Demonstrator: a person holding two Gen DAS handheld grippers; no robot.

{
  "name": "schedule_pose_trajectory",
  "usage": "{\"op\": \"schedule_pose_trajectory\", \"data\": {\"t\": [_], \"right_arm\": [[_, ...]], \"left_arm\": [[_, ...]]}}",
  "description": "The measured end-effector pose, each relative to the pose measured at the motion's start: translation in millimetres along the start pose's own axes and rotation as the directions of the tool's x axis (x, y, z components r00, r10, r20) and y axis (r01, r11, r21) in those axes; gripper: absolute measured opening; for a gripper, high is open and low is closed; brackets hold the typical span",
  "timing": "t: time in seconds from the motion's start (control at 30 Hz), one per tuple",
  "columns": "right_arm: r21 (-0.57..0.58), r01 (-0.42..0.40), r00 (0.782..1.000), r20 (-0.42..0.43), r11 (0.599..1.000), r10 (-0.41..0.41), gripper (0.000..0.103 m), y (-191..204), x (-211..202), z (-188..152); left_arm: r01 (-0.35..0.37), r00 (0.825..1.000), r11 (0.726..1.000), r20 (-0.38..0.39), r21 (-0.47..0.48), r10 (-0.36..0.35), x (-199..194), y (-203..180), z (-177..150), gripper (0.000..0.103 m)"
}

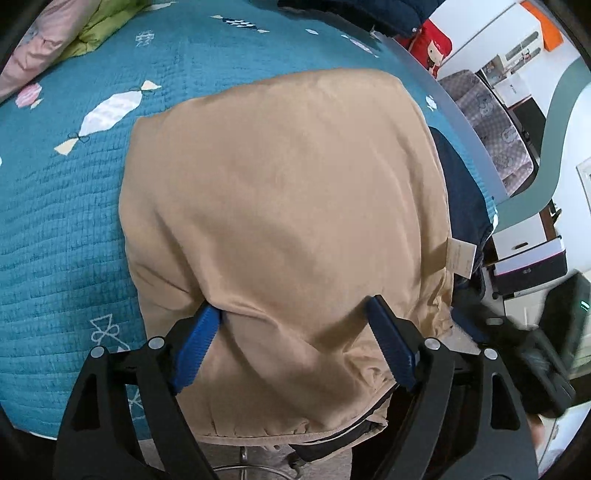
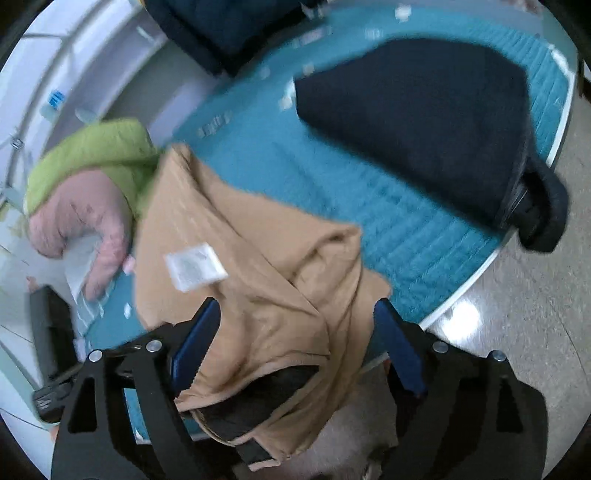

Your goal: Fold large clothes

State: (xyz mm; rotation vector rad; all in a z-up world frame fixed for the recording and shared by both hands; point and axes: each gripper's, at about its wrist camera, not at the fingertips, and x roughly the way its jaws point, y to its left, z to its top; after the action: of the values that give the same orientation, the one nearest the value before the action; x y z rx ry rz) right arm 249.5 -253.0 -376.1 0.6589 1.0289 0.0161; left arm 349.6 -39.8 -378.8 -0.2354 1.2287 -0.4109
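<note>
A large tan garment lies folded on the teal quilted bed cover, its near hem hanging over the bed edge. A white care label shows at its right side. My left gripper is open, its blue pads either side of the garment's near part, above it. In the right wrist view the same tan garment with its label lies between the open blue pads of my right gripper. This view is blurred by motion. The other gripper shows at the right of the left wrist view.
A folded navy garment lies on the bed cover near its edge. Green and pink padded clothes are piled at one side. Another dark garment lies further back. Shiny floor borders the bed. A patterned chair stands beyond.
</note>
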Motion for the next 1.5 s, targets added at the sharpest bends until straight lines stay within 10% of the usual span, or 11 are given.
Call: {"op": "schedule_pose_trajectory", "data": {"t": [0.37, 0.73, 1.03, 1.13, 1.2, 1.5], "right_arm": [[0.229, -0.138, 0.946, -0.259, 0.964, 0.197, 0.085, -43.5, 74.5, -17.6], [0.325, -0.226, 0.897, -0.297, 0.918, 0.326, 0.093, -25.8, 88.9, -20.0], [0.259, -0.138, 0.938, -0.276, 0.956, 0.21, 0.095, -8.2, 102.6, -23.4], [0.283, -0.181, 0.931, -0.26, 0.942, 0.257, 0.066, -17.2, 95.6, -27.4], [0.334, -0.248, 0.914, -0.231, 0.909, 0.335, 0.037, -28.1, 86.8, -26.3], [0.573, -0.49, 0.754, -0.101, 0.658, 0.649, 0.025, -52.1, 72.7, -21.7]], "left_arm": [[0.018, 0.992, 0.995, 0.129, -0.096, -0.006, -54.3, 42.3, -19.6, 0.083], [0.044, 0.999, 0.961, 0.018, -0.274, -0.04, -19.4, 93.0, -56.8, 0.084], [0.062, 0.998, 0.954, 0.006, -0.294, -0.064, -17.3, 102.2, -56.9, 0.084], [0.099, 0.995, 0.939, 0.008, -0.328, -0.101, -14.3, 107.2, -59.9, 0.084], [0.113, 0.993, 0.936, 0.011, -0.333, -0.115, -12.1, 105.9, -60.9, 0.084], [0.206, 0.979, 0.899, 0.083, -0.386, -0.188, -12.4, 96.0, -49.4, 0.085]]}}
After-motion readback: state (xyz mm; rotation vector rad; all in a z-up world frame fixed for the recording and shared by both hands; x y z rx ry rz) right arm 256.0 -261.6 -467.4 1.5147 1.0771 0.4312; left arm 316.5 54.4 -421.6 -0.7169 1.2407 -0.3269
